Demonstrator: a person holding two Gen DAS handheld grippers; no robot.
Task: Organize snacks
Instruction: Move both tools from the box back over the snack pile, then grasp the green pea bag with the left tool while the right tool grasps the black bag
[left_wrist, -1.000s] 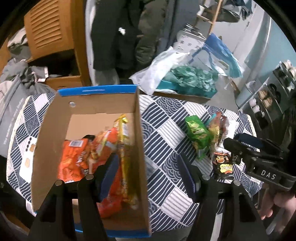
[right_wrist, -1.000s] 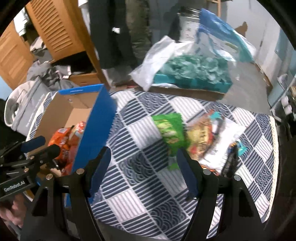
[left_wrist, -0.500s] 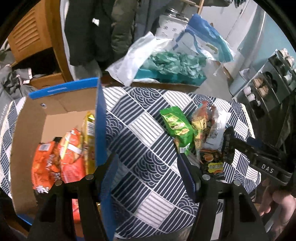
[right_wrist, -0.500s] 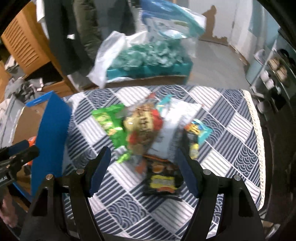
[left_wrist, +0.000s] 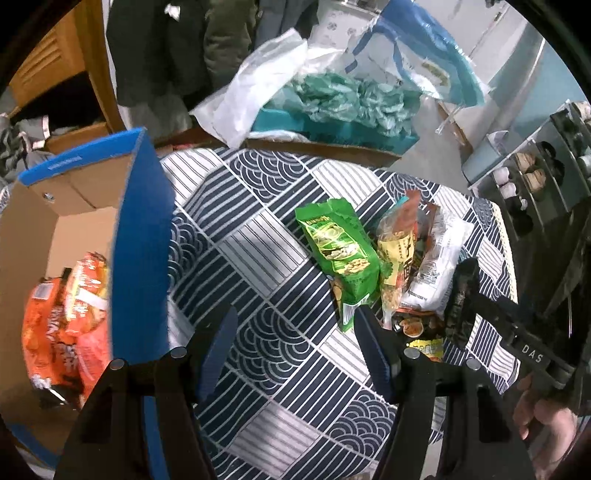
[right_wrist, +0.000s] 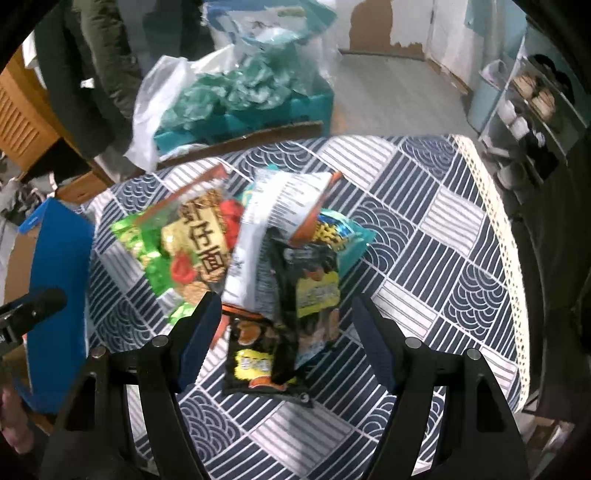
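A pile of snack bags lies on the blue-and-white patterned tablecloth: a green bag, a yellow-red bag, a white bag and a black bag. A cardboard box with blue sides at the left holds orange snack packs. My left gripper is open and empty above the cloth between box and pile. My right gripper is open, its jaws either side of the black bag, just above the pile. It also shows in the left wrist view.
Beyond the table's far edge sits a teal crate with crumpled plastic bags. A wooden cabinet and hanging coats stand at the back left. A shelf rack with small pots is at the right. The table's lace edge runs along the right.
Both grippers have swung right, away from the box. The right gripper has moved forward and down over the snack pile, which now fills the space between its fingers.
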